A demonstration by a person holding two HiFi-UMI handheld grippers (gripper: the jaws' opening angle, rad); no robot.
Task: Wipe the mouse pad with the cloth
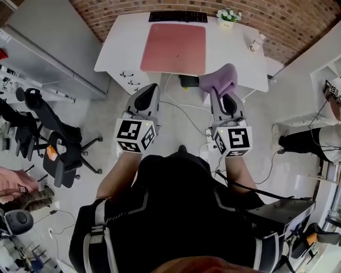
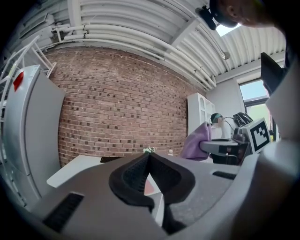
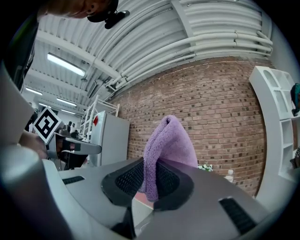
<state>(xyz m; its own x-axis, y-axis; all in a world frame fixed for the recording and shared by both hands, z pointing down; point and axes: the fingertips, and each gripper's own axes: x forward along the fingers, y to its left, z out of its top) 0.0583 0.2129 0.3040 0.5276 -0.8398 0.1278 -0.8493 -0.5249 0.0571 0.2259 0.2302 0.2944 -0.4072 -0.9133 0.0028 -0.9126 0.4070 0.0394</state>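
Note:
A pink mouse pad (image 1: 173, 48) lies flat on the white desk (image 1: 117, 48), ahead of both grippers. My right gripper (image 1: 221, 91) is shut on a folded purple cloth (image 1: 221, 80), held in the air short of the desk's near edge. In the right gripper view the cloth (image 3: 165, 154) sticks up from between the black pads (image 3: 126, 180). My left gripper (image 1: 149, 89) is held level beside it, shut with nothing in it; its pads (image 2: 136, 176) meet at the tips. From the left gripper view the cloth (image 2: 197, 140) shows at the right.
A black keyboard (image 1: 177, 16) lies at the desk's far edge, with a small flower pot (image 1: 228, 18) and a bottle (image 1: 257, 42) to its right. A black office chair (image 1: 53, 144) stands at the left. Cables (image 1: 186, 104) run over the floor below the desk.

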